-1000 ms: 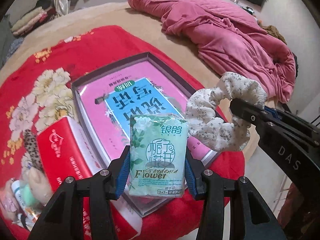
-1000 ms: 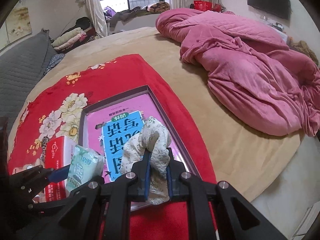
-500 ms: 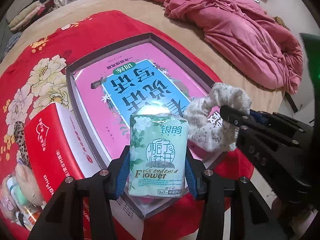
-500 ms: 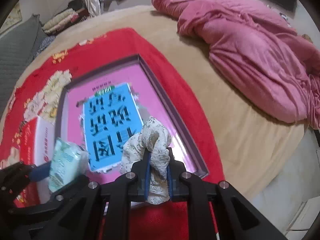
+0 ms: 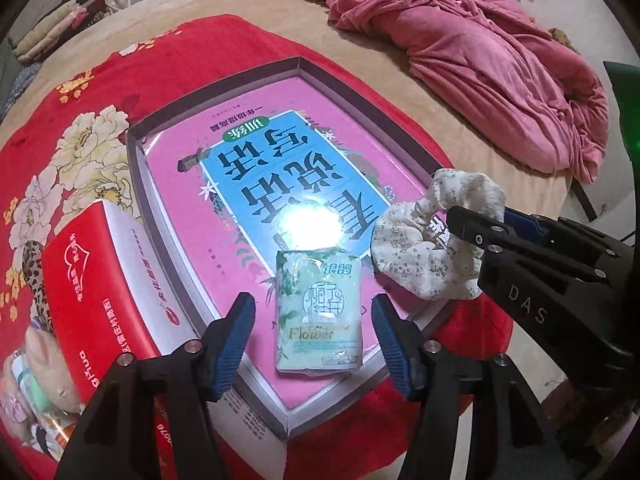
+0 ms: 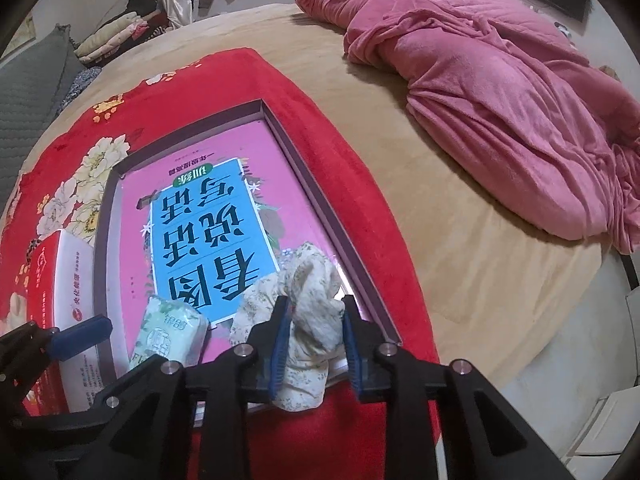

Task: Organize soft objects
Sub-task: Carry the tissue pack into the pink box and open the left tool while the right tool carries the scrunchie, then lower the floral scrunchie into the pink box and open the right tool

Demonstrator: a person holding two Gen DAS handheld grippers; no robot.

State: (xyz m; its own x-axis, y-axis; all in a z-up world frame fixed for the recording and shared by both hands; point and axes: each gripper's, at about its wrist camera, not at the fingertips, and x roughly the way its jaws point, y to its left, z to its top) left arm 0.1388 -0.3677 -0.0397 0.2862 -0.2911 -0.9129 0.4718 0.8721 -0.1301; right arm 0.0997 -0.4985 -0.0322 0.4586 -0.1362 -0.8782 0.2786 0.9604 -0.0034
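Note:
A green tissue pack lies in the shallow box on the pink and blue book cover. My left gripper is open around it, its pads apart from the pack. The pack also shows in the right wrist view. A floral cloth scrunchie rests on the box's near right corner between the fingers of my right gripper, whose jaws stand open. The scrunchie shows in the left wrist view beside the right gripper.
A red tissue box stands left of the shallow box on a red floral blanket. Small soft toys lie at the far left. A pink quilt is heaped on the tan bed to the right.
Both grippers lowered to the box and opened. The tissue pack now lies in the box, let go by the left gripper. The right jaws have parted around the scrunchie.

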